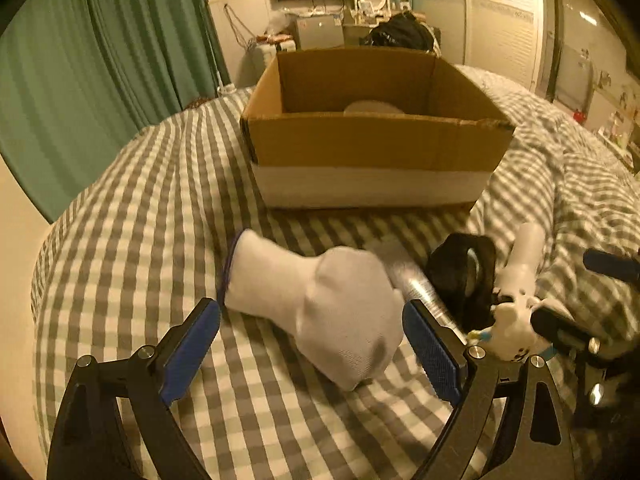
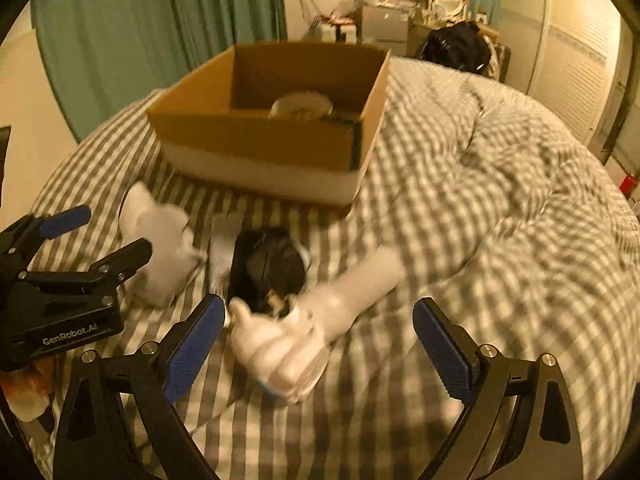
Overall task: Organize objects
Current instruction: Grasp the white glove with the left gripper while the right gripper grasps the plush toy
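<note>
Objects to sort are all piled on the checked bed cover, just in front of the cardboard box: a white glove, a silver tube, a black pouch-looking thing and a white figurine-topped bottle. Left claw is spread wide with the glove sitting right between its blue pads, cuff pointing up-left toward the box, so that one's the obvious grab for the left hand. Right claw is also spread wide, nothing pinched, with the bottle's figurine end lying between its fingers and the long axis running up-right away from it. So each claw has its own thing lined up, I'd guess. Right view is smeary with motion blur, so I can't tell what the black item really is. Something pale and round is in the box, mostly hidden by the front wall.
</note>
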A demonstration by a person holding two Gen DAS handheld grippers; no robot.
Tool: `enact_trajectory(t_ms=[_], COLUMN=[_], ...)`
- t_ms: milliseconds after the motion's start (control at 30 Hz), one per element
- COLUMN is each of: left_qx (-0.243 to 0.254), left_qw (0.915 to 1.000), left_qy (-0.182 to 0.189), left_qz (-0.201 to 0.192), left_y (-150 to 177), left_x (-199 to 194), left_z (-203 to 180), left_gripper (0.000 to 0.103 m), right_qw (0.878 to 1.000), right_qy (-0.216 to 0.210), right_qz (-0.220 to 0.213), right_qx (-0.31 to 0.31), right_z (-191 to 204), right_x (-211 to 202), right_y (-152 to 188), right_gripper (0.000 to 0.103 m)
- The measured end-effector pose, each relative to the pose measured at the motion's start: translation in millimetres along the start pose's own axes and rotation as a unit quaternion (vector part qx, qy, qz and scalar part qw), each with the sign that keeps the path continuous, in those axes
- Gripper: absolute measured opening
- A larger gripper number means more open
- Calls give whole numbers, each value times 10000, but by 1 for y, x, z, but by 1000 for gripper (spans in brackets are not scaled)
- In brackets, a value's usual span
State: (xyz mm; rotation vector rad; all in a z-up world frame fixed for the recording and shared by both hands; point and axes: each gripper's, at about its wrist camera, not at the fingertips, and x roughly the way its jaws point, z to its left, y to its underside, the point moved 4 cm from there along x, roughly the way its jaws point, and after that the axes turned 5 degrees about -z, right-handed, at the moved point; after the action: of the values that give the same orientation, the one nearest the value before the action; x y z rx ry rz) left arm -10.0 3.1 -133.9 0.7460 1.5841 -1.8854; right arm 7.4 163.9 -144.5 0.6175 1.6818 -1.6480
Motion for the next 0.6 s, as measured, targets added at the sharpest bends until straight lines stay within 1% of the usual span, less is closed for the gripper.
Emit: enact_trajectory(t_ms=[133, 200, 333, 533, 567, 600], left_qx=[-116, -136, -202, -313, -304, -276], left_qw=[9997, 9994, 9985, 9966, 9963, 9959], left_qy=[8, 38, 114, 294, 329, 364], left_qz=[222, 323, 502, 710, 735, 785], left_y=[3, 4, 6, 7, 8, 8], left_x=[9, 15, 25, 35, 36, 39], left_z=[3, 3, 4, 2, 1, -2], left_gripper=[95, 95, 95, 95, 95, 95], right_qw=[9995, 9988, 9978, 9966, 9966, 9965], right_qy=[-79, -63, -51, -120, -129, -158], right_qz=[253, 368, 522, 661, 677, 696], right_qx=[-160, -317, -410, -468, -456, -444], right_z=[10, 16, 21, 23, 23, 23], right_x=[11, 18, 26, 32, 33, 33], right_y=[9, 15, 21, 26, 27, 27], right_gripper=[95, 95, 95, 80, 73, 69])
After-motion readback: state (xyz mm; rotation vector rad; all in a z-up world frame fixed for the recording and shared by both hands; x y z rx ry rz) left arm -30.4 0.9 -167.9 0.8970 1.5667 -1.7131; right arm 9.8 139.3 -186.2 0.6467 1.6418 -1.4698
